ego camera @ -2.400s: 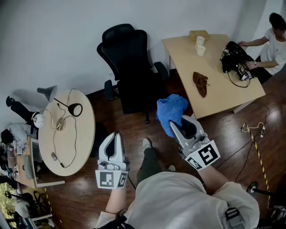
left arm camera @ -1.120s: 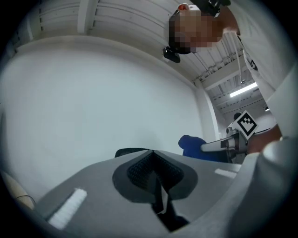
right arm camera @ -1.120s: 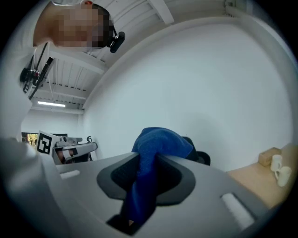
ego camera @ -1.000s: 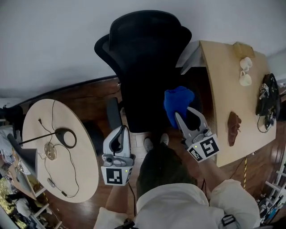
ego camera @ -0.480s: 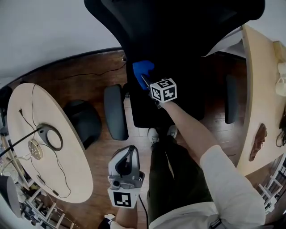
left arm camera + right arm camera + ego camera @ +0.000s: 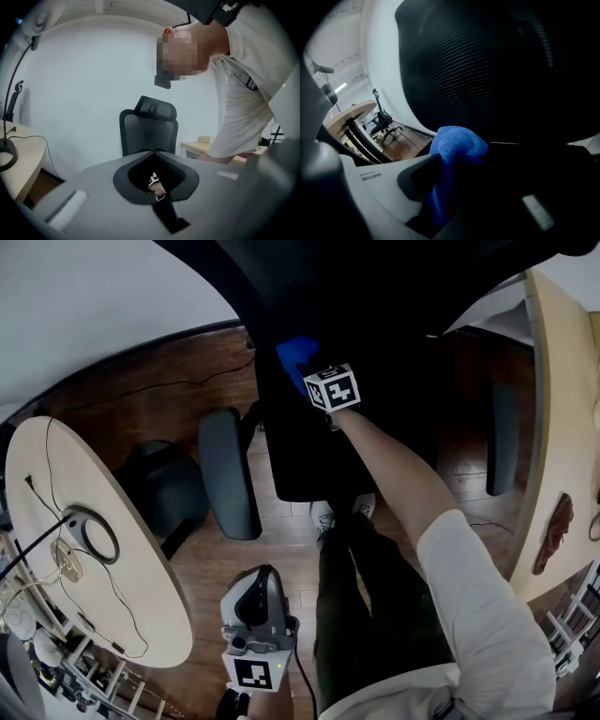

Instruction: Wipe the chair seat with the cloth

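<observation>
My right gripper point(image 6: 459, 161) pinches the blue cloth point(image 6: 458, 139) between its jaws, a bunched end bulging past the tips. It sits at the back corner of the black chair seat point(image 6: 302, 463), by the backrest point(image 6: 487, 61). My left gripper point(image 6: 154, 152) hangs near my leg point(image 6: 361, 615), jaws pressed together on nothing.

Round bench point(image 6: 141, 521) at left w/ ring lamp base point(image 6: 89, 535) + cables. Dark rounded thing point(image 6: 164, 493) on wood floor point(image 6: 187, 362) beside it. Rect. bench point(image 6: 562, 381) at right, brown item point(image 6: 553, 535) on top.
</observation>
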